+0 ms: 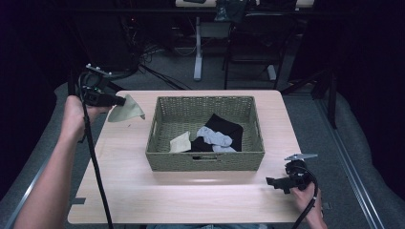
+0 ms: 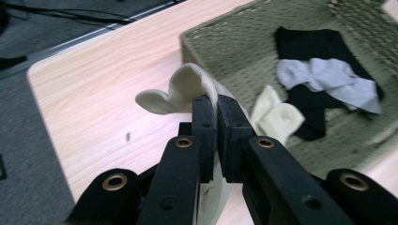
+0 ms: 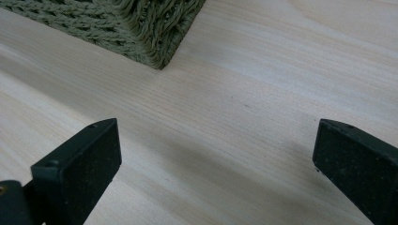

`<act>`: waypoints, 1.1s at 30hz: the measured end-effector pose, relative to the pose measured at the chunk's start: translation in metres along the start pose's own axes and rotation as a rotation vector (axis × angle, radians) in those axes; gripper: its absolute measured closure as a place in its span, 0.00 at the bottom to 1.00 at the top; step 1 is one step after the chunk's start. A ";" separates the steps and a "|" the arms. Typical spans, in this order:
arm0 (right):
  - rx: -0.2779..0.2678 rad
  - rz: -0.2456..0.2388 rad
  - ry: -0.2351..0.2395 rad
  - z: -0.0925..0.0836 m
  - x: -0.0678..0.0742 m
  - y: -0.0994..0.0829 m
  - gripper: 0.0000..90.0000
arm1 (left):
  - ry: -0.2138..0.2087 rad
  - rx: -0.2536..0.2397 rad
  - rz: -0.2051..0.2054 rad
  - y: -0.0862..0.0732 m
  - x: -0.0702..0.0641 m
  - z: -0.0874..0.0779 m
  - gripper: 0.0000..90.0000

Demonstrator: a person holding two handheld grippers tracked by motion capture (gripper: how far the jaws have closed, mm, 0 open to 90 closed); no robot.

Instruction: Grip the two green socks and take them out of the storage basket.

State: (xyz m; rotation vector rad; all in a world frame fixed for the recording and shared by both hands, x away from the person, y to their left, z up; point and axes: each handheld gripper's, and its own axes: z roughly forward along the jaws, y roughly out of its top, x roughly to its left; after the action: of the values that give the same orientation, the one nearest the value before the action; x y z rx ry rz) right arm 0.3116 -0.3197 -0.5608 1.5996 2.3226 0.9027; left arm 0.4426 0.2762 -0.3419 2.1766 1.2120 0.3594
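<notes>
A woven green basket (image 1: 205, 162) stands mid-table and holds a black sock (image 1: 224, 125), a grey sock (image 1: 215, 137) and a cream sock (image 1: 181, 142). My left gripper (image 1: 122, 101) hangs above the table's far left, left of the basket, shut on a second cream sock (image 1: 127, 111) that droops from its tips. In the left gripper view the jaws pinch that cream sock (image 2: 187, 86) at my left gripper (image 2: 216, 101), with the basket (image 2: 206, 42) beyond. My right gripper (image 1: 270, 182) rests low near the table's front right, open; in its own view my right gripper (image 3: 213, 140) has only bare wood between the pads.
The light wood table (image 1: 124, 191) has free room in front of the basket and on the left. The basket's corner (image 3: 155, 42) lies just ahead of the right gripper. Chairs and desk legs (image 1: 198, 52) stand on the floor behind the table.
</notes>
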 end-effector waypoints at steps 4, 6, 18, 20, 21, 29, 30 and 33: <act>0.007 0.000 0.000 0.000 -0.001 0.000 0.01 | 0.020 0.010 -0.029 -0.012 0.010 0.011 0.96; 0.003 0.000 0.001 0.000 -0.001 0.000 0.01 | 0.028 0.017 -0.043 -0.018 0.013 0.017 0.96; 0.002 -0.005 0.000 -0.001 0.000 0.000 0.01 | 0.041 0.074 -0.130 -0.062 0.033 0.070 0.96; 0.003 -0.005 0.002 -0.001 0.000 0.000 0.01 | 0.031 0.088 -0.148 -0.068 0.036 0.079 0.96; 0.000 -0.004 0.001 -0.001 0.000 0.000 0.01 | 0.034 0.097 -0.153 -0.072 0.037 0.084 0.96; 0.003 -0.003 0.004 0.000 0.000 0.000 0.01 | 0.043 0.157 -0.206 -0.097 0.044 0.122 0.96; 0.003 -0.003 0.005 0.000 0.000 0.000 0.01 | 0.047 0.158 -0.211 -0.099 0.045 0.125 0.95; 0.004 -0.004 0.004 -0.001 0.000 0.000 0.01 | 0.046 0.184 -0.233 -0.108 0.049 0.136 0.93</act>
State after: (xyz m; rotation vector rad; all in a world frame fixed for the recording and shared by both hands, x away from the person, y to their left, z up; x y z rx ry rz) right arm 0.3112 -0.3202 -0.5606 1.5959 2.3315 0.9017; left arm 0.4658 0.3079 -0.5176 2.1574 1.5593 0.2072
